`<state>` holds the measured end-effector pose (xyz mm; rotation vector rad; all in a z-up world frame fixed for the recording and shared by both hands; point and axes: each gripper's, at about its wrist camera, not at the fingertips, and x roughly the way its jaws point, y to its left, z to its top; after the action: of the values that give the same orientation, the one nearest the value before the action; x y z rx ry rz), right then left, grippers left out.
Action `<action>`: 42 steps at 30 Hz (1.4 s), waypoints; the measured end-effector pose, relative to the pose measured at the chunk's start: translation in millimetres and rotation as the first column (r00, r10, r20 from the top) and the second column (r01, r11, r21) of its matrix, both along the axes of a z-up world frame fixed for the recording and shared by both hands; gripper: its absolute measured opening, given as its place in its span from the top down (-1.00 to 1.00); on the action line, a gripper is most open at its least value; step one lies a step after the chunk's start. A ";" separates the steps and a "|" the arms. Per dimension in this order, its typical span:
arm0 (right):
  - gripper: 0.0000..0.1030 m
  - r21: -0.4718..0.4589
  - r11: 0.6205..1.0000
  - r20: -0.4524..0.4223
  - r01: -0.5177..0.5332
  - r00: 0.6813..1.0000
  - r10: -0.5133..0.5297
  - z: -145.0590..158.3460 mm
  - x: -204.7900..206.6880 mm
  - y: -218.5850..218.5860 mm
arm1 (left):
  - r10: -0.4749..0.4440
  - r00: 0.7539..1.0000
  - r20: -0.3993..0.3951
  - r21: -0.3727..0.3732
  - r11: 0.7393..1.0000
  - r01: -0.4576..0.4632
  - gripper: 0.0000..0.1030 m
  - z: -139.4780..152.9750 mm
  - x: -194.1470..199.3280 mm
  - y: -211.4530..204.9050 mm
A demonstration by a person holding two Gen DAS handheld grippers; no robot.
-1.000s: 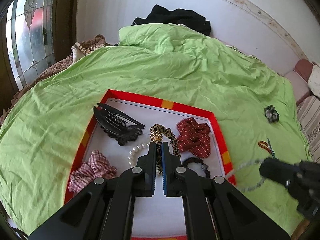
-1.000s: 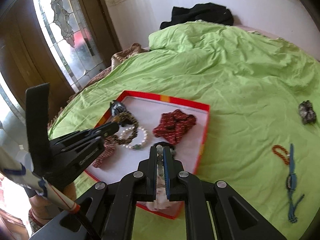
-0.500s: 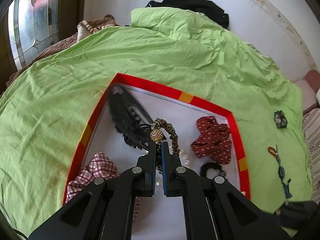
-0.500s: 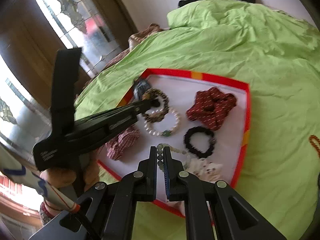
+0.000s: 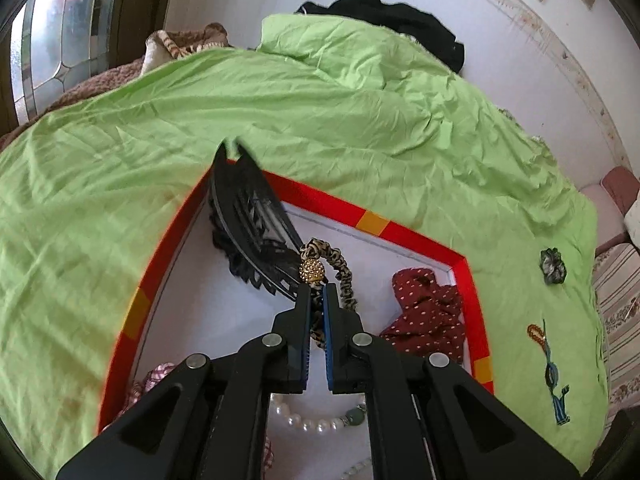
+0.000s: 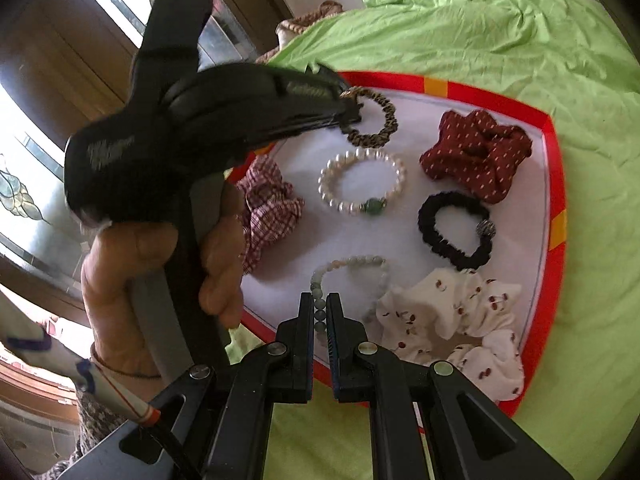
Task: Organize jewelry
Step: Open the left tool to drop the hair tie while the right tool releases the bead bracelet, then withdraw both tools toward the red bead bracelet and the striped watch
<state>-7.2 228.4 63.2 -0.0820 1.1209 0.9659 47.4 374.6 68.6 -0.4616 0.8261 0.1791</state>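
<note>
While the left gripper [image 5: 316, 294] pinches the leopard-print elastic hair tie with a gold bead [image 5: 326, 266] between pressed-together fingers, the left wrist view shows that tie hanging over the far left corner of the shallow white tray with a red and orange rim [image 5: 404, 232]. Just beside it a black toothed hair comb [image 5: 248, 216] leans on the tray's far rim, its tips past the edge. A dark red dotted scrunchie [image 5: 430, 316] lies close to the right rim, and white floor stays bare between comb and left rim. Outside the tray, the wrinkled lime-green bedsheet [image 5: 320, 112] is open and wide, with a small dark scrunchie [image 5: 553, 266] and a blue watch [image 5: 554, 376] far right. In the right wrist view, the right gripper [image 6: 320, 312] clamps a pale green bead bracelet [image 6: 348, 264], whose loop rests on the tray floor near the near rim. A pearl bracelet [image 6: 362, 182], a black scrunchie [image 6: 454, 230] and a cherry-print white scrunchie [image 6: 452, 316] crowd the tray's right half; a checked scrunchie [image 6: 268, 208] hugs the left rim.
</note>
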 end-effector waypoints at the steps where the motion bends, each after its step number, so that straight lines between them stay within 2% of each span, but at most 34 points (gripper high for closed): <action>1: 0.86 -0.006 1.000 0.000 -0.003 1.000 0.003 -2.0 0.0 1.7 | 0.000 1.000 -0.011 0.001 1.000 0.000 0.91 -2.4 2.2 -0.4; 4: 0.86 -0.023 1.000 -0.001 -0.006 1.000 0.006 -8.2 0.6 7.4 | 0.003 1.000 -0.030 0.004 1.000 -0.003 0.91 -6.6 5.8 -1.0; 7: 0.86 -0.032 0.999 0.001 -0.004 1.000 0.004 -12.2 0.9 10.2 | 0.007 0.999 -0.033 0.002 1.000 -0.007 0.80 -7.3 5.4 -0.3; 9: 0.85 -0.042 0.999 0.023 0.002 1.000 -0.001 -12.5 -0.1 11.8 | 0.011 1.000 -0.029 0.007 1.000 -0.011 0.58 -6.7 4.6 -0.3; 13: 0.80 -0.052 0.999 0.044 -0.001 0.999 0.003 -11.2 -5.3 13.5 | 0.022 1.000 -0.013 0.019 1.000 -0.021 0.26 0.2 0.1 -1.2; 14: 0.65 -0.055 0.998 0.054 0.002 0.999 0.001 -10.1 -6.6 13.2 | 0.021 1.000 -0.009 0.014 1.000 -0.021 0.12 2.3 -1.4 -1.3; 15: 0.39 -0.053 0.999 0.067 0.005 0.998 -0.002 -7.3 -10.0 12.1 | 0.018 1.000 -0.005 0.005 1.000 -0.018 -0.04 4.7 -3.1 -1.6; 17: 0.13 -0.043 0.999 0.093 0.019 0.996 -0.015 -2.7 -12.5 8.0 | 0.016 1.000 0.010 -0.006 1.000 -0.016 -0.13 10.3 -7.1 -2.1; 20: 0.13 -0.037 0.999 0.128 0.029 0.992 -0.024 5.4 -17.4 0.3 | 0.001 0.999 0.032 0.015 1.000 -0.002 -0.14 20.2 -13.6 -8.5; 23: 0.13 -0.026 0.999 0.143 0.041 0.989 -0.037 10.6 -20.8 -9.1 | -0.002 0.999 0.047 0.070 0.998 -0.002 -0.19 29.1 -20.2 -19.7; 28: 0.09 -0.017 0.997 0.166 0.079 0.983 -0.075 14.6 -26.5 -31.3 | 0.009 0.998 0.068 0.249 0.968 -0.026 -0.20 40.7 -32.6 -47.4; 31: 0.08 -0.021 0.994 0.172 0.105 0.980 -0.100 12.0 -28.2 -48.0 | 0.003 0.997 0.079 0.321 0.947 -0.029 -0.20 44.4 -38.5 -62.0; 39: 0.07 -0.021 0.981 0.190 0.195 0.964 -0.188 9.9 -30.7 -94.5 | -0.021 0.996 0.083 0.423 0.906 -0.017 -0.24 48.2 -47.9 -88.7; 42: 0.06 -0.028 0.973 0.205 0.230 0.954 -0.220 8.5 -31.7 -116.8 | -0.027 0.996 0.084 0.429 0.903 -0.012 -0.24 48.4 -49.6 -92.8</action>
<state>-38.9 111.7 71.7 -0.0891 0.9460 0.7083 -2.2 281.8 117.0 -0.0487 0.6763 0.3240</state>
